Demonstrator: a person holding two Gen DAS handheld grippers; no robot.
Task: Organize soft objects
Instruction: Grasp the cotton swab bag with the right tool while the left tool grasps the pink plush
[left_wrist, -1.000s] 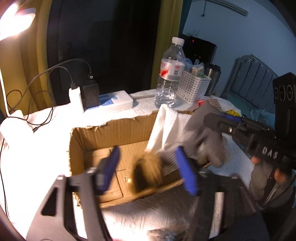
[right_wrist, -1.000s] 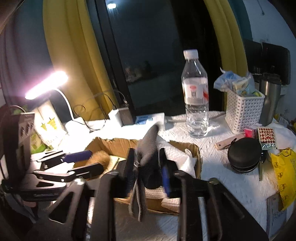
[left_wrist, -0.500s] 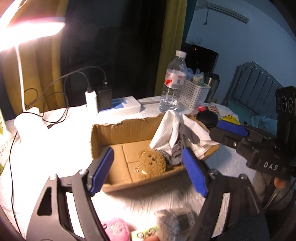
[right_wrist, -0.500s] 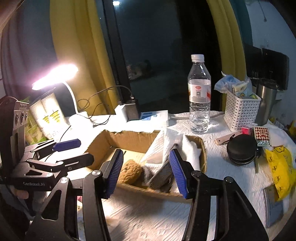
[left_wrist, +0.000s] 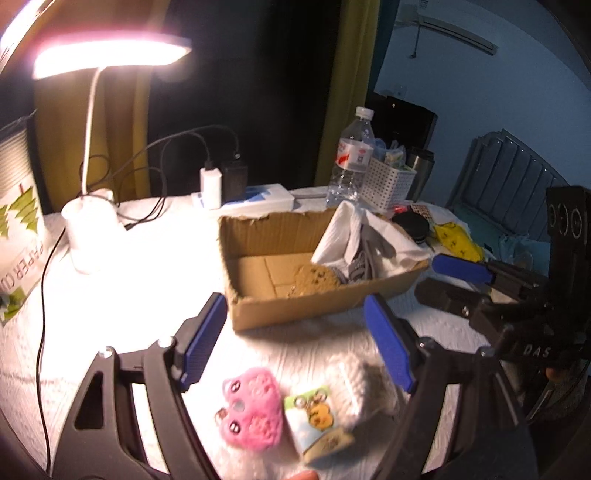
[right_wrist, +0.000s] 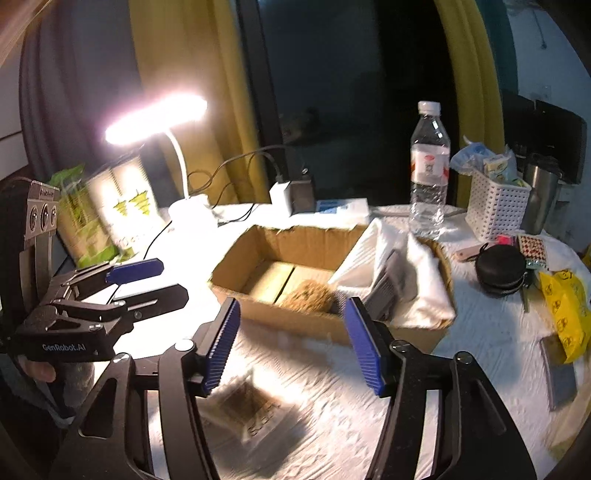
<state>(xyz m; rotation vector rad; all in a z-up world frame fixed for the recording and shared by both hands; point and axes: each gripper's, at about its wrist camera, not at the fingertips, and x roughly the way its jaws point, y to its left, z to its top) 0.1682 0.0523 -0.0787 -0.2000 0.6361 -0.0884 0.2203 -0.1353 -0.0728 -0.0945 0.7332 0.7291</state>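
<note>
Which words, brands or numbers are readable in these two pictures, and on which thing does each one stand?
"DAS" – on the right gripper, seen from the left wrist.
"GenRobot.AI" – on the left gripper, seen from the right wrist.
"PAPER CU", cut off – on the green-and-white pack.
Bottle label: too small to read.
Flat packet print: too blurred.
Small card: a picture only, no readable words.

Left gripper (left_wrist: 295, 347) has its blue fingers (left_wrist: 202, 341) spread wide, nothing between them. Just below sit a pink plush (left_wrist: 253, 413), a small card-like packet (left_wrist: 317, 424) and a white knitted thing (left_wrist: 360, 384), a bit blurry. Farther off, the cardboard box (left_wrist: 295, 306) holds a brown cookie-looking plush (left_wrist: 317, 277), grey glove (left_wrist: 364, 258) and white cloth (left_wrist: 341, 236). Right gripper (left_wrist: 458, 284) is at right, fingers apart.
</note>
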